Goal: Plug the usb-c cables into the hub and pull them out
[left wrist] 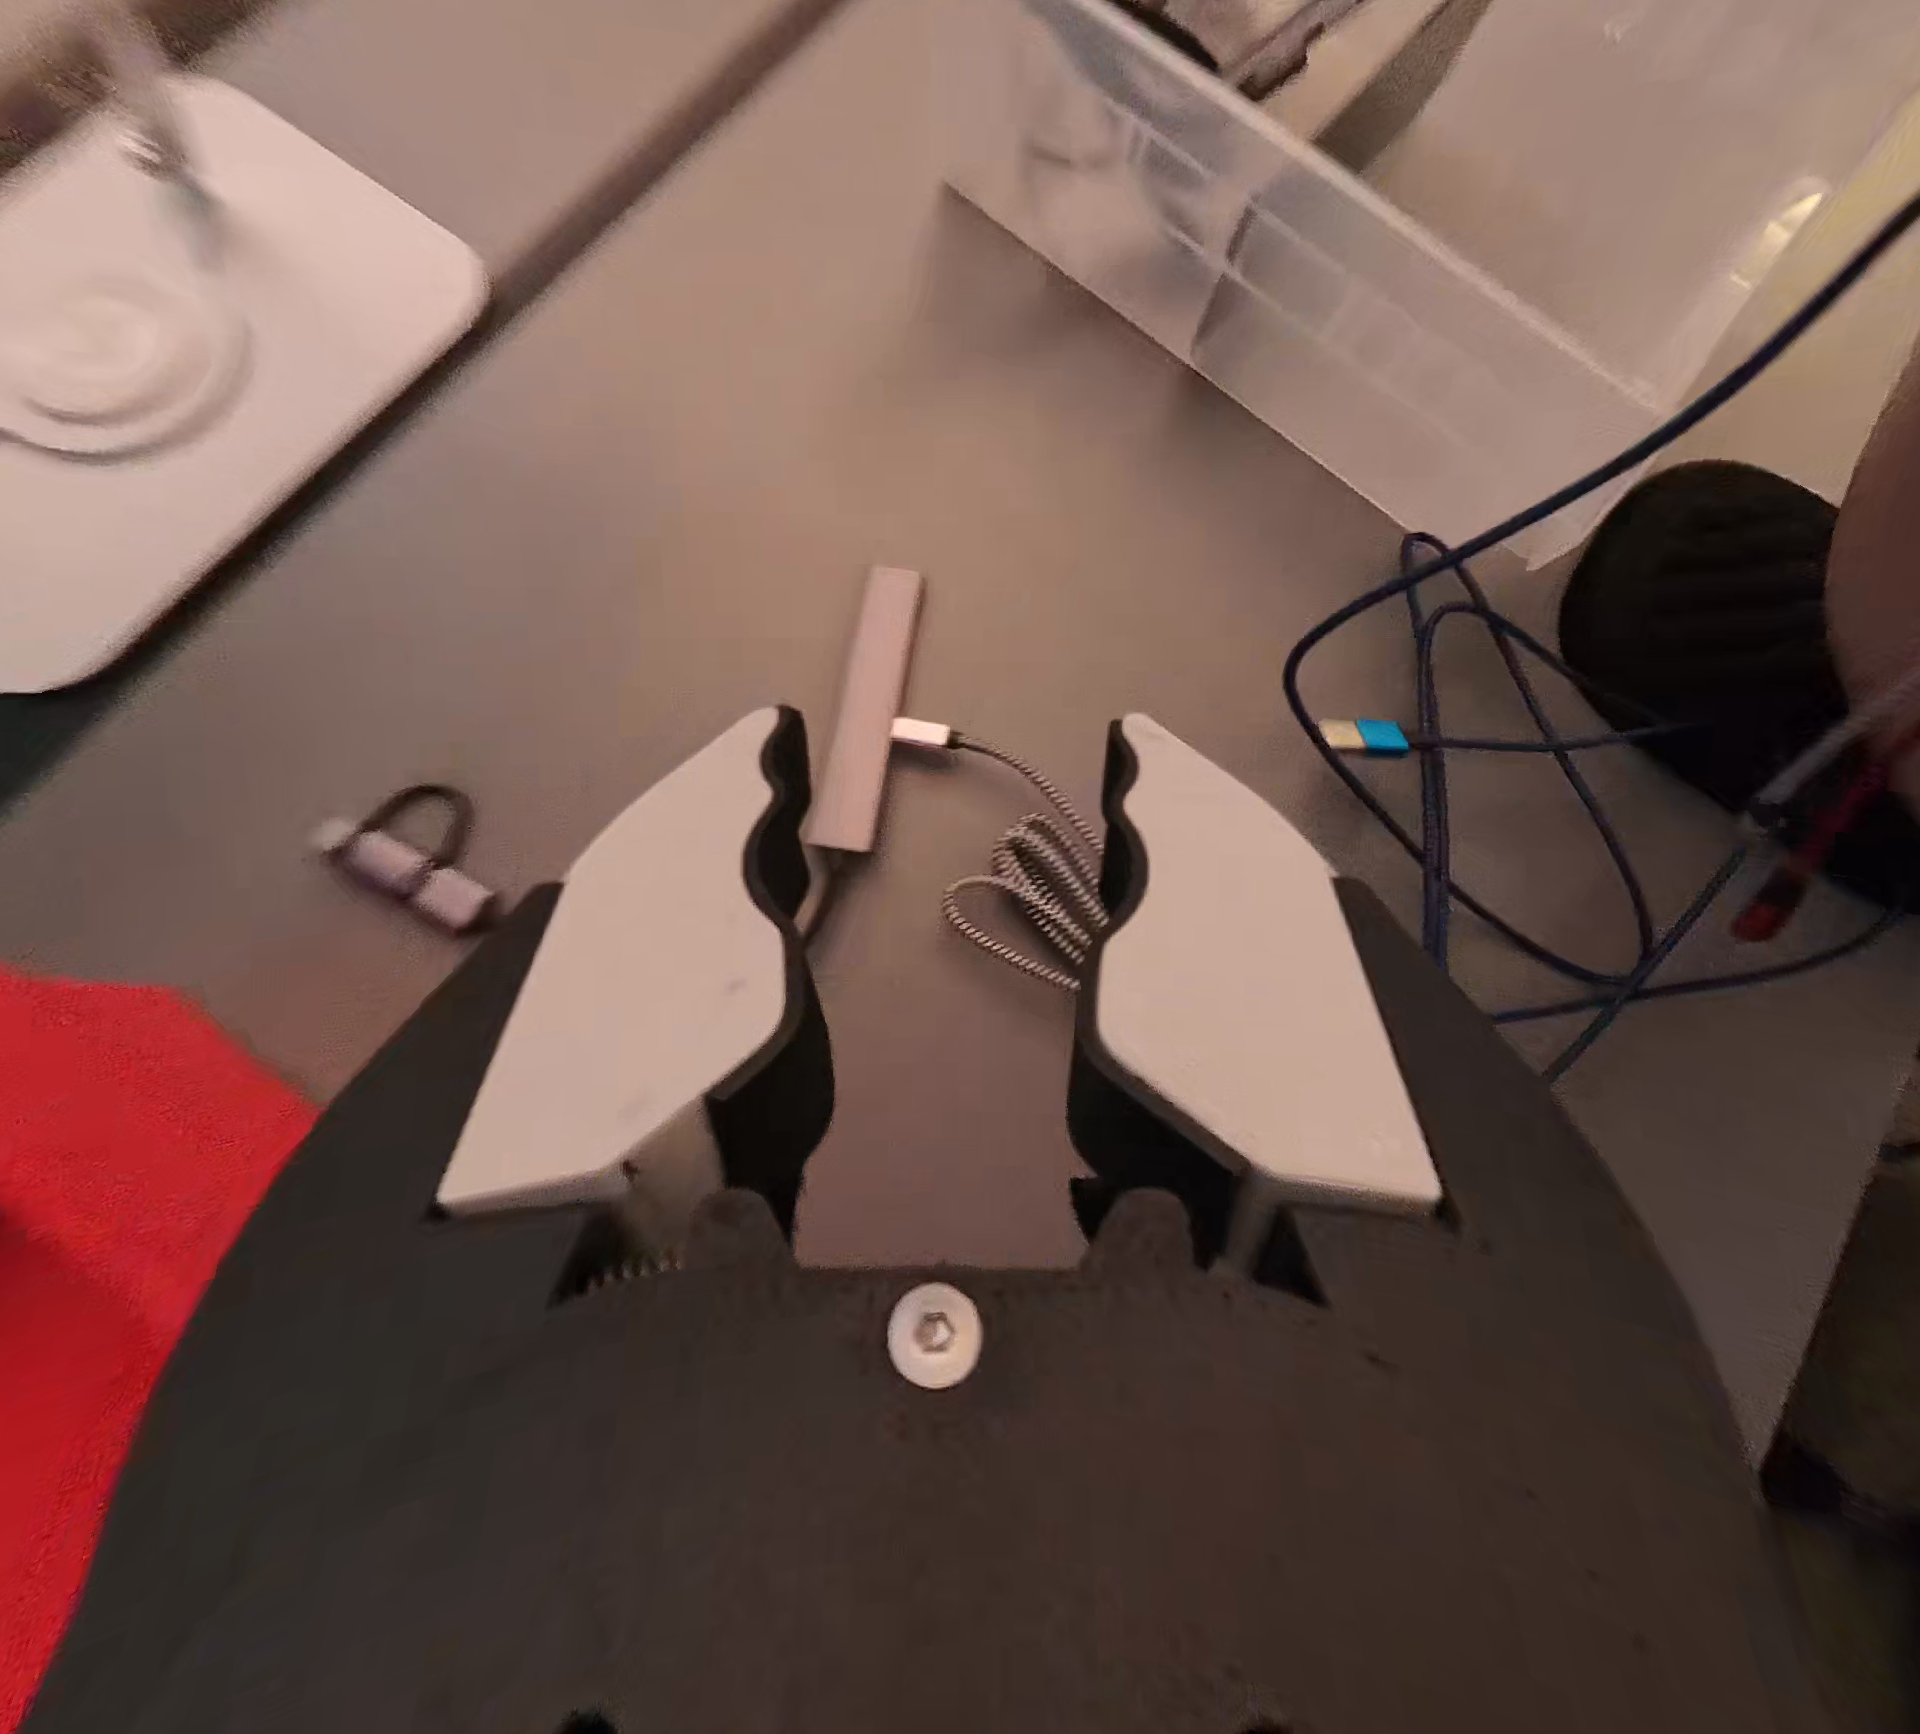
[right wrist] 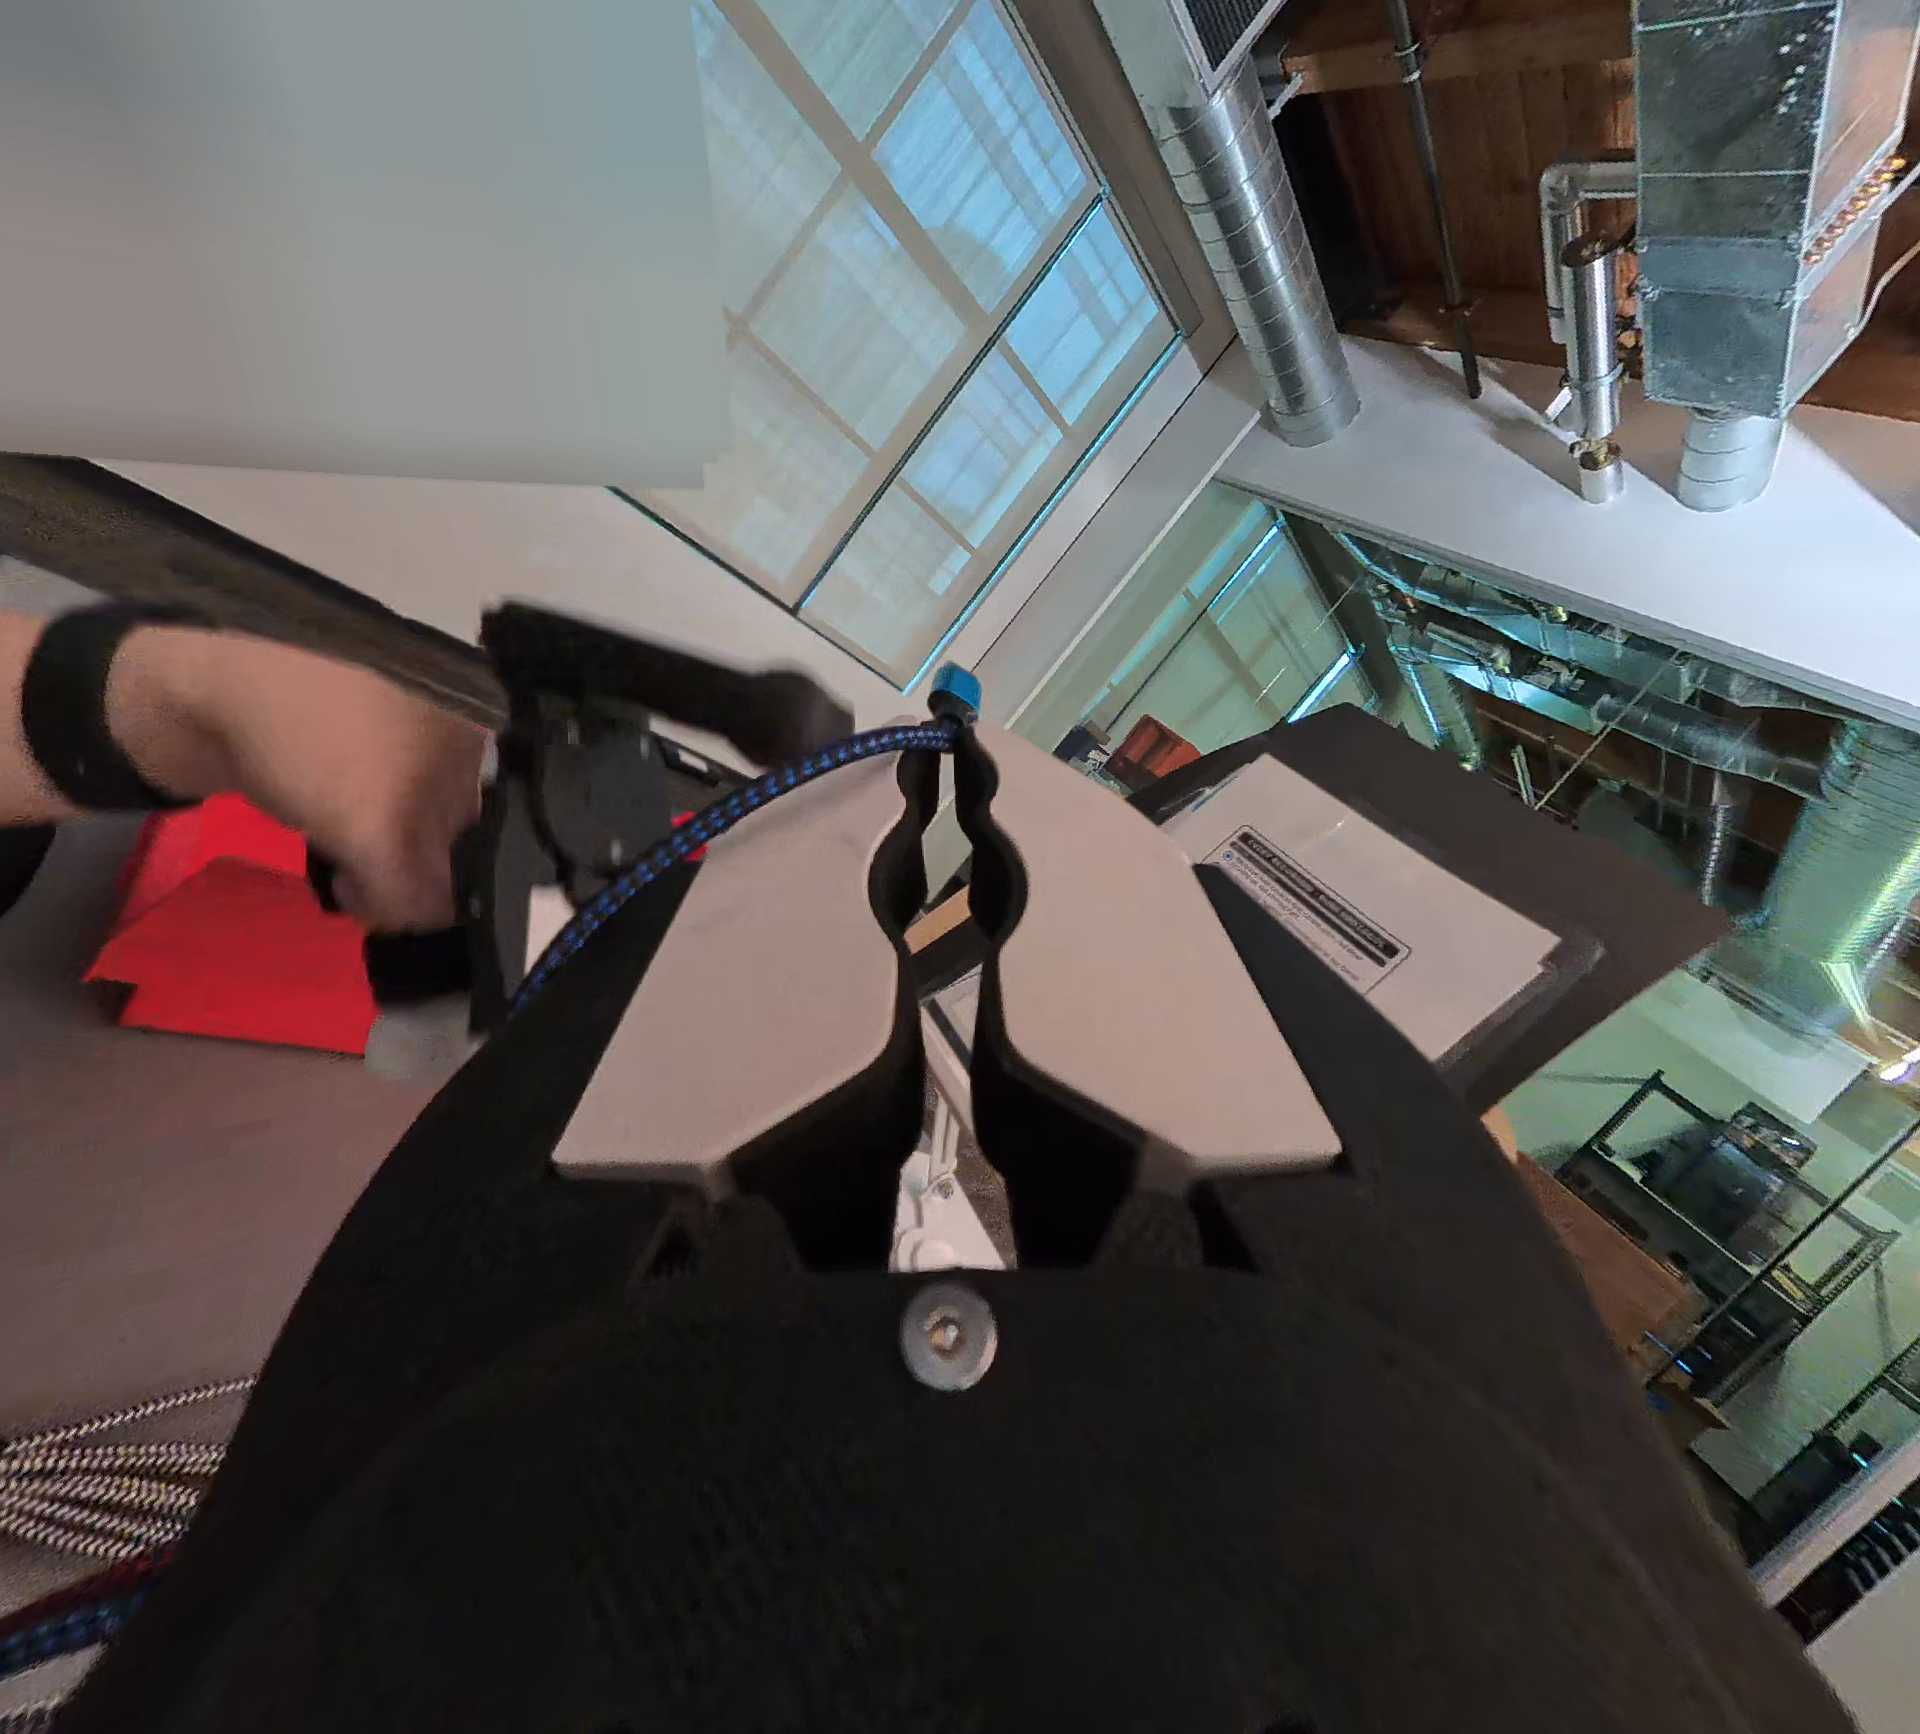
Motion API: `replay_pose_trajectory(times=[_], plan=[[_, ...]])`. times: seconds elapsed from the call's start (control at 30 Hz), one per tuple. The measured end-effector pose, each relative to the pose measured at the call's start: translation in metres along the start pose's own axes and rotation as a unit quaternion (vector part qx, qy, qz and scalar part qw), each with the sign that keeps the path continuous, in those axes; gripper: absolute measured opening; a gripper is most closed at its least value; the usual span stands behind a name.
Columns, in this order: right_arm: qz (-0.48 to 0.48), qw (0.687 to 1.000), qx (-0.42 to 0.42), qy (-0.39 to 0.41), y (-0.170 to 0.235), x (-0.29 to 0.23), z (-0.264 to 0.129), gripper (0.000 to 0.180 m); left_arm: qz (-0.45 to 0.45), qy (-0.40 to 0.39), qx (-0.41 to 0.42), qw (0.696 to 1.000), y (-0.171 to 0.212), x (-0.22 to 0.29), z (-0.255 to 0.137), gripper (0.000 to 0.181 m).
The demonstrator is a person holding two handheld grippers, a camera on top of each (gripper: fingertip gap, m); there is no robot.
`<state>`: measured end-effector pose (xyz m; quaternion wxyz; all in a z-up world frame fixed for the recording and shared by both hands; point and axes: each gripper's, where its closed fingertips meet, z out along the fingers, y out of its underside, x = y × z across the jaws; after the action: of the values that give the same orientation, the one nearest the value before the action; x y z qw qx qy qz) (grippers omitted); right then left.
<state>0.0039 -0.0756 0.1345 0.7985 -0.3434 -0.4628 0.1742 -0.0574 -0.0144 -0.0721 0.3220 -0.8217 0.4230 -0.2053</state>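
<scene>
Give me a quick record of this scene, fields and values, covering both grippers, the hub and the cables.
left gripper: open, above the table, holding nothing
right gripper: shut on the blue braided cable just behind its blue plug, pointing up toward the windows
hub: slim grey bar lying flat on the grey table
black-and-white braided cable: silver plug seated in the hub's side, slack coiled beside it
other end of blue cable: blue connector lying loose on the table
clear plastic bin: beyond the hub, more cables inside
</scene>
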Motion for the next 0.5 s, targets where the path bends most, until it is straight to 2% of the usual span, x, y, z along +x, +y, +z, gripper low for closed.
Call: replay_pose_trajectory(times=[0.07,0.13,0.2,0.4,0.5], plan=[[0.000,1.000,0.002,0.003,-0.002,0.003,-0.003,0.003,-0.011,0.006,-0.047,0.999,0.017,-0.003,0.033,0.059],[-0.002,1.000,0.002,0.003,-0.004,0.005,-0.006,0.003,-0.006,-0.030,-0.093,0.995,0.037,-0.019,0.059,0.064],[-0.002,1.000,0.002,0.003,-0.005,0.007,-0.008,0.003,-0.009,-0.029,-0.112,0.993,0.049,-0.022,0.077,0.068],[0.000,1.000,0.005,0.000,-0.008,0.009,-0.010,0.003,0.018,-0.080,-0.154,0.985,0.071,-0.044,0.097,0.066],[-0.002,1.000,0.004,-0.001,-0.008,0.009,-0.011,0.003,0.010,-0.059,-0.171,0.983,0.080,-0.043,0.103,0.059]])
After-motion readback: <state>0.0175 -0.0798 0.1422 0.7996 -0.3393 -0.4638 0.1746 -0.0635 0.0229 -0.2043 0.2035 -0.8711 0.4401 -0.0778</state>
